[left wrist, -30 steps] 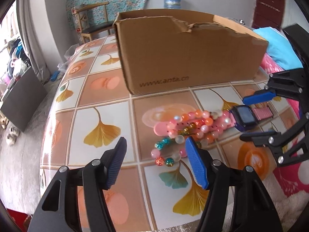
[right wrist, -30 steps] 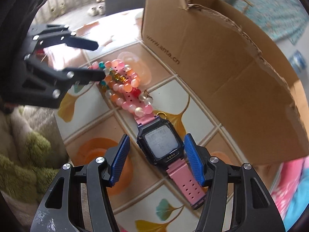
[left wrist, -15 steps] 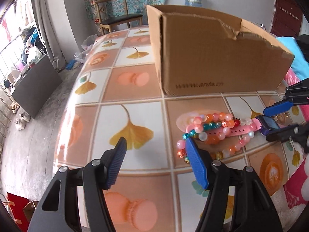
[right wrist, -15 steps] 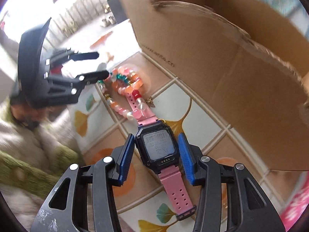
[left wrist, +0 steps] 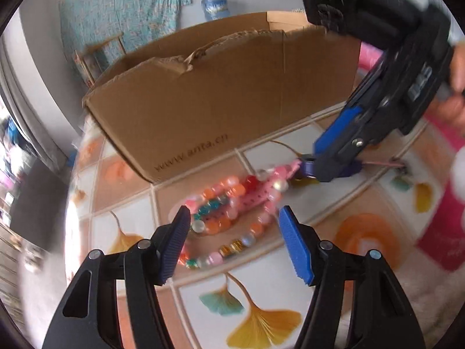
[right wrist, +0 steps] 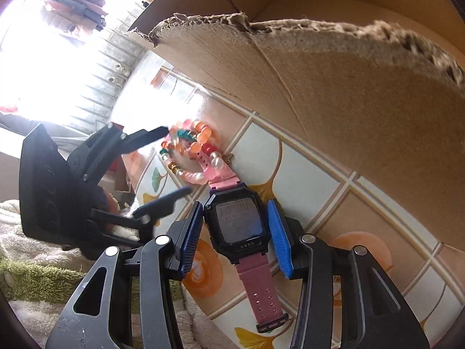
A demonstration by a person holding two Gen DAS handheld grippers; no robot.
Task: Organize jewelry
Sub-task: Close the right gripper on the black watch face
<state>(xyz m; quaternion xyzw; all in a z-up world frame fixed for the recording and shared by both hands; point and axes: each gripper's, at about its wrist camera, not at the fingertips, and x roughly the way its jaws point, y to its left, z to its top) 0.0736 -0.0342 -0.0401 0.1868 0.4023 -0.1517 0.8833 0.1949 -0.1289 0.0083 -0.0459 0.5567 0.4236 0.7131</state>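
Blue ribbed pads of our right gripper (right wrist: pixel 235 232) flank the black case of the watch (right wrist: pixel 237 224); the jaws have just been closing, the left pad lies against the case, and on the other side a thin gap seems to remain, so we cannot tell whether the grip is firm. Pink strap runs from the case in both directions: one end lies toward the camera on the tablecloth (right wrist: pixel 314 168), the other passes under the beaded bracelets (right wrist: pixel 191 148). Our left gripper (left wrist: pixel 232 241) hangs with its jaws about half open and nothing between the pads; seen from its own camera, the bracelets (left wrist: pixel 232 212) lie on the cloth just beyond and partly between the fingertips, a loose heap of pink, orange, teal and pearly beads draped over the perforated strap. Beyond the heap stands the cardboard box (left wrist: pixel 232 93), open-topped with a torn front rim, its front wall near the jewelry but not touching it. Ginkgo leaves and orange circles pattern the tiled cloth. Fluffy cream and green fabric (right wrist: pixel 32 273) fills the lower left of the right wrist view.
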